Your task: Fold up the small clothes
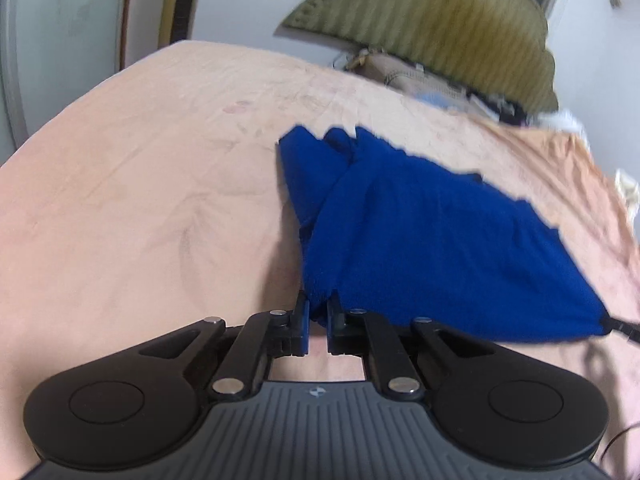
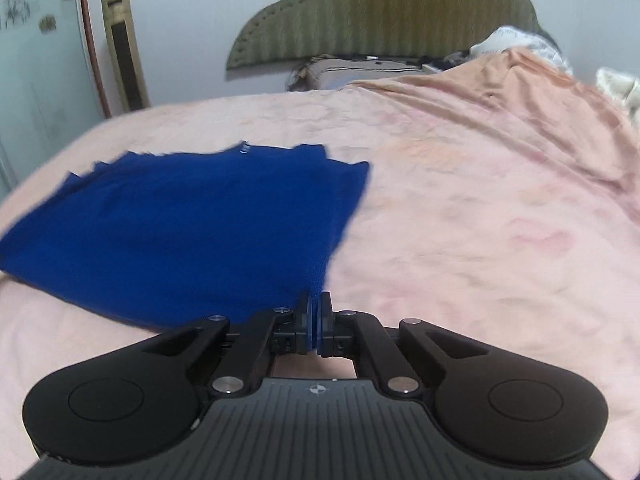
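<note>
On the pink bed [image 2: 460, 208], the blue garment [image 1: 420, 240] fans out toward 1 o'clock from the left gripper [image 1: 319, 312], whose jaws clamp its near corner, and toward 10 o'clock from the right gripper [image 2: 315, 312], whose jaws pinch another corner.

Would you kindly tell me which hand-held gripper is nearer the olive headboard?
Neither clearly: the left hand-held gripper and the right each pinch a near corner of the blue garment, far from the headboard.

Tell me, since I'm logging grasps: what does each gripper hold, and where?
Both hold the blue garment. The left gripper pinches its near left corner; the right gripper pinches its near right corner.
</note>
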Tool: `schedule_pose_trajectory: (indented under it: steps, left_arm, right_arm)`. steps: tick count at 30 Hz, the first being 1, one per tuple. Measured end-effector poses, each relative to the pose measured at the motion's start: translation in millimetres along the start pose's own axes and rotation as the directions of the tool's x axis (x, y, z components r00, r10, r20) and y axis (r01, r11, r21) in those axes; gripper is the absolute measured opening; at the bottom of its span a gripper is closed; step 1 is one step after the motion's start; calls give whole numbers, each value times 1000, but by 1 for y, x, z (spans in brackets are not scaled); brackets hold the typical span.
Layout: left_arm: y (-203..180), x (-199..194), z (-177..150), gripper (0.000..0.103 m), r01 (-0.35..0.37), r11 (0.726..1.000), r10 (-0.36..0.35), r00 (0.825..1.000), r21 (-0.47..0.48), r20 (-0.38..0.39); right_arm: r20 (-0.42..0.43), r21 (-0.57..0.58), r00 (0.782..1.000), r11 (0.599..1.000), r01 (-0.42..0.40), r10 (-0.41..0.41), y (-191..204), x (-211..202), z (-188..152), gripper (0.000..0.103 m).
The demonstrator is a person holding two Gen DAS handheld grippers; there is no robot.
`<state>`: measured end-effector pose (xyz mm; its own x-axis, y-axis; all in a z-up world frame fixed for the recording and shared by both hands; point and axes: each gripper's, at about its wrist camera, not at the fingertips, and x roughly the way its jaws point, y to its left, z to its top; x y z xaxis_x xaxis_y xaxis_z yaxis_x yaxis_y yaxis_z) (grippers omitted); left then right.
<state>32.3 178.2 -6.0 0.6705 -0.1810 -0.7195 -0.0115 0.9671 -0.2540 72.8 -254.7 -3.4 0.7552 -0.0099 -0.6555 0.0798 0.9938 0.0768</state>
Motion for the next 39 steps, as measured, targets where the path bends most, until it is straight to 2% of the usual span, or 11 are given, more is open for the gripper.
schedule_pose_trajectory:
  steps: [3, 6, 8, 10, 11, 17, 19, 21, 22, 26, 39]
  left_arm:
    - [-6, 15, -4, 9, -26, 999, 28, 998, 36, -61]
    - [-7, 6, 4, 17, -53, 998, 55, 997, 41, -48]
    - [-7, -4, 10, 33, -109, 992, 109, 994, 56, 6]
    - [-10, -12, 21, 69, -154, 986, 148, 986, 66, 77]
    - [-13, -14, 27, 72, -165, 984, 157, 981, 65, 110]
    - [-43, 17, 61, 72, -158, 974, 137, 981, 162, 134]
    - [-51, 46, 60, 72, -236, 943, 217, 971, 234, 104]
    - [-53, 69, 55, 72, -361, 894, 353, 932, 266, 81]
    - [-53, 72, 53, 72, -365, 891, 357, 931, 269, 79]
    - [-43, 67, 55, 72, -269, 944, 265, 963, 192, 48]
    - [-37, 58, 65, 72, -303, 934, 298, 953, 189, 55]
  right_arm:
    - [-9, 65, 1000, 998, 1, 0, -6, 3, -1, 14]
    - [76, 67, 996, 997, 30, -35, 4, -11, 2, 28]
    - [105, 6, 994, 1000, -22, 21, 24, -15, 11, 48]
    - [94, -63, 990, 993, -99, 105, 48, -9, 15, 56]
    - [75, -98, 986, 985, -139, 147, 63, -2, 15, 56]
    - [-73, -164, 959, 946, -281, 272, 129, 43, 7, 58]
    - [-126, -199, 955, 936, -289, 268, 140, 54, 0, 63]
    - [-109, -278, 970, 930, -241, 219, 147, 47, -5, 63]
    - [-97, -307, 975, 926, -220, 200, 151, 42, -5, 63]
    - [-36, -350, 973, 910, -225, 227, 167, 27, 0, 64]
    - [-47, -463, 951, 837, -292, 306, 223, 15, -11, 68]
